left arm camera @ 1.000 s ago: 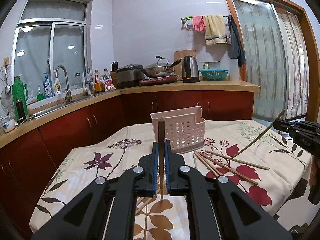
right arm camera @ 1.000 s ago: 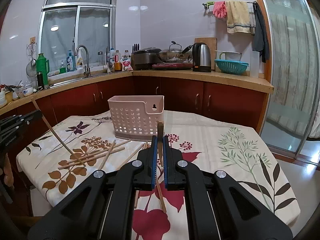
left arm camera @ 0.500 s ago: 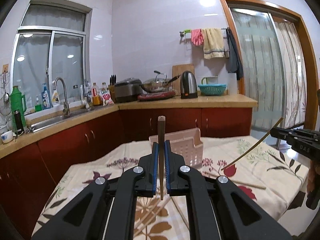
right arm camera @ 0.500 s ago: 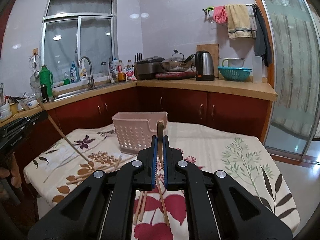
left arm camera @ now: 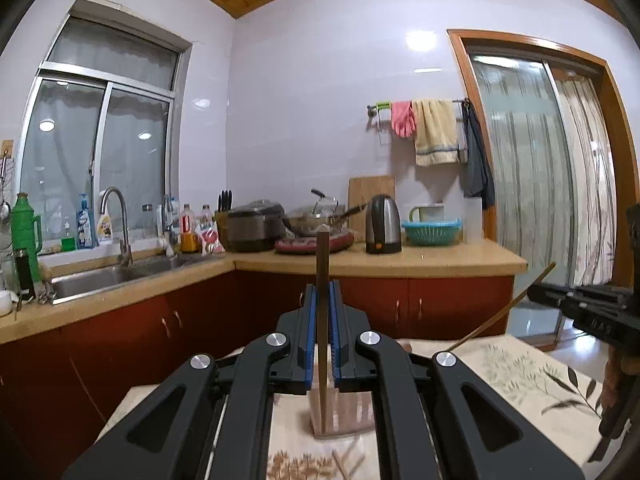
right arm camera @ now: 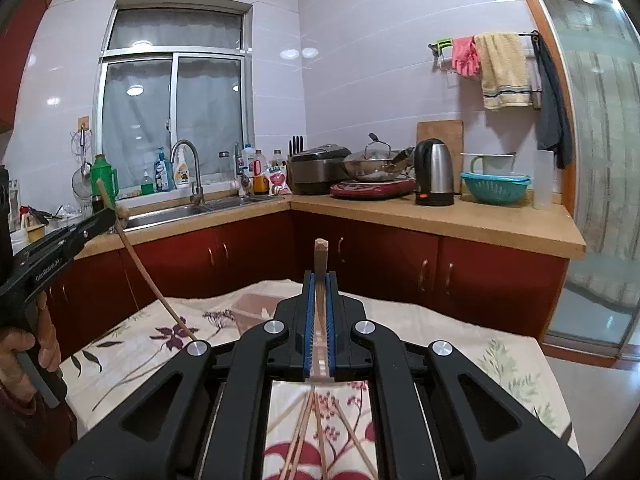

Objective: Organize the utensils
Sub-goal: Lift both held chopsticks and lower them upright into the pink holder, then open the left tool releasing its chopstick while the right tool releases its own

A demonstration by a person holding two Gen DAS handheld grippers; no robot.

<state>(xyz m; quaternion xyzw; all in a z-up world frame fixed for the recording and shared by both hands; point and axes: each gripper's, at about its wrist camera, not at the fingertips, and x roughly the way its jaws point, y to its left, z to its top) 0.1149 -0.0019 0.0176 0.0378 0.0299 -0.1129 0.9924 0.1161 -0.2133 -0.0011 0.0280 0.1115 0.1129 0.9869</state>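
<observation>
My left gripper (left arm camera: pixel 322 292) is shut on a dark wooden chopstick (left arm camera: pixel 322 256) that stands upright between the blue pads. Its lower end hangs over the pink slotted basket (left arm camera: pixel 352 416), which shows below the jaws. My right gripper (right arm camera: pixel 319 280) is shut on a lighter chopstick (right arm camera: pixel 320 256), also upright. The basket (right arm camera: pixel 252 310) peeks out left of the right gripper. Several loose chopsticks (right arm camera: pixel 308 432) lie on the flowered tablecloth (right arm camera: pixel 132 356) below it. Each gripper shows in the other's view, the right one (left arm camera: pixel 536 291) and the left one (right arm camera: pixel 105 216).
Red kitchen cabinets with a wooden counter (right arm camera: pixel 480 216) run behind the table. A sink and tap (right arm camera: pixel 188 184), a rice cooker, a wok and a kettle (right arm camera: pixel 434 172) stand on it. A glass sliding door (left arm camera: pixel 532 184) is at the right.
Both grippers have risen and tilted up with their chopsticks. The table and basket have dropped low in both views. The left chopstick now hangs over the basket.
</observation>
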